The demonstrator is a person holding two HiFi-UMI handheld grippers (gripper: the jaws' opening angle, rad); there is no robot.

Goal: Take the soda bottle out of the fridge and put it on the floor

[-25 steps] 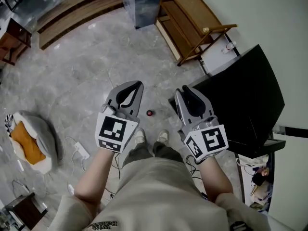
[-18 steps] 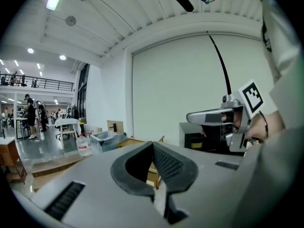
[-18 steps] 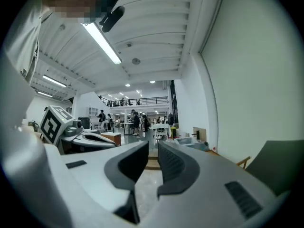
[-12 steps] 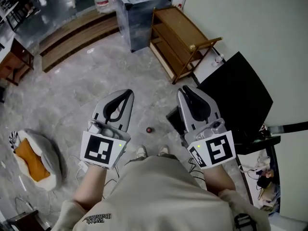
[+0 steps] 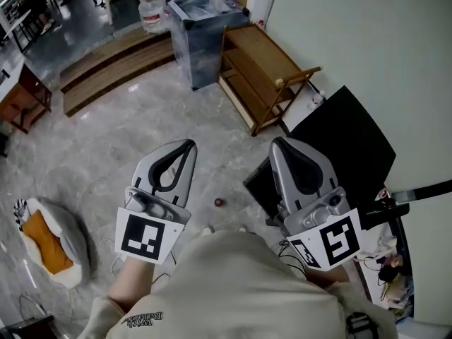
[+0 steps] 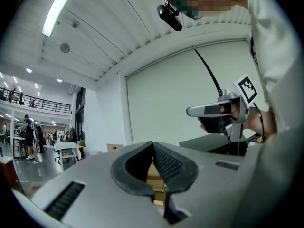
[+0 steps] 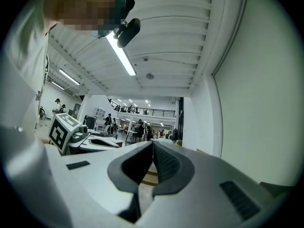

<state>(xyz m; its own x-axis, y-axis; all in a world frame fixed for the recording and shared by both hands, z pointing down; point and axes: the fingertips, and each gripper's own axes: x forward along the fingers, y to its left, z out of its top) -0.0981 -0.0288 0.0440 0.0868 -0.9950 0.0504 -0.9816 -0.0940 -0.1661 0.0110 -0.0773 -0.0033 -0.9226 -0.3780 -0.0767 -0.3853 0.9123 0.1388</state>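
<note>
Both tools empty: left tool [image 5: 188, 145] and right tool [image 5: 280, 142] have jaws together, tips meeting, nothing between. Both held out level before torso, pointing forward: carrying pose, not reach. Black box [image 5: 353, 133] just right of right tool, likely fridge; door state unclear. Soda bottle not certain: small dark-red round thing [image 5: 219, 202] on floor [image 5: 106, 133] between tools, maybe capped bottle seen from above, too small to tell.
</note>
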